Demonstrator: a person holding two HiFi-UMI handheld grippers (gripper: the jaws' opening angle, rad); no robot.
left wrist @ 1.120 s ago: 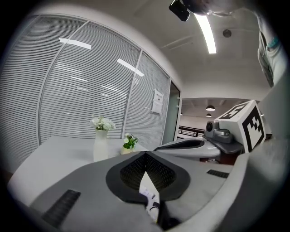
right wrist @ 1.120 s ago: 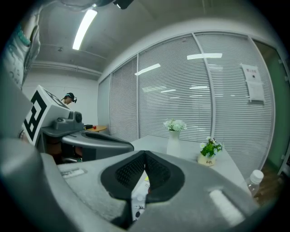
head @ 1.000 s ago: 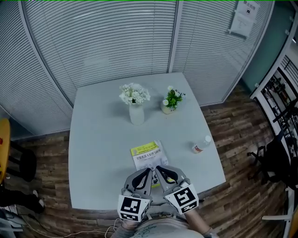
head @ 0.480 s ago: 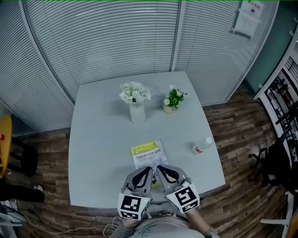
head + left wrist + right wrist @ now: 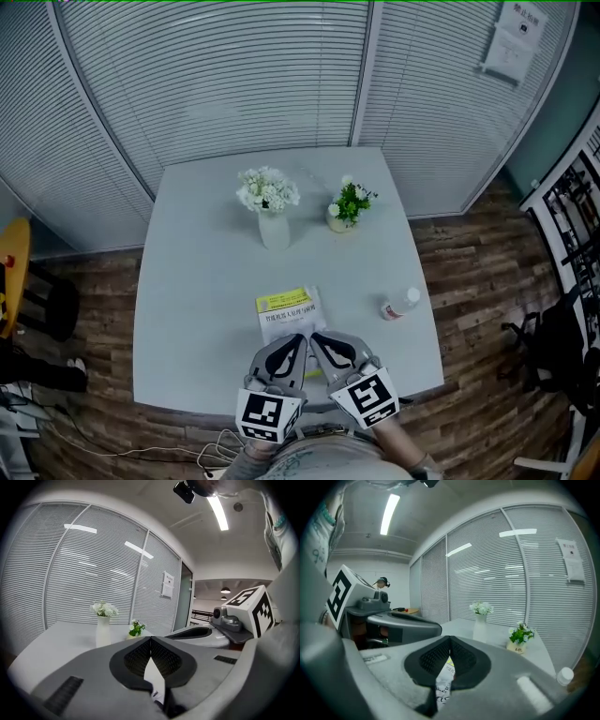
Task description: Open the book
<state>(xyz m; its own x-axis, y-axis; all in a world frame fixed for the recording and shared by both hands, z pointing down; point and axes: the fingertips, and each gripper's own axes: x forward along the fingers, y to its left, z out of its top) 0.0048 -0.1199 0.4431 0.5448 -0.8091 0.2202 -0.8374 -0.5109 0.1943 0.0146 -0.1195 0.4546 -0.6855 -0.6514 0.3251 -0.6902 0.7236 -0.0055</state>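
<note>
Closed book with yellow-and-white cover [image 5: 286, 311] lies flat on the pale grey square table [image 5: 197, 281], near its front edge. Left gripper [image 5: 300, 339] and right gripper [image 5: 317, 337] sit side by side over the book's near edge; contact with the cover can't be judged. Both claws have their jaws together, tips meeting, nothing clamped. Further back are a white vase of white flowers [image 5: 274, 228] and a small potted green plant [image 5: 345, 211]. A clear plastic bottle [image 5: 398, 304] lies on its side right of the book.
</note>
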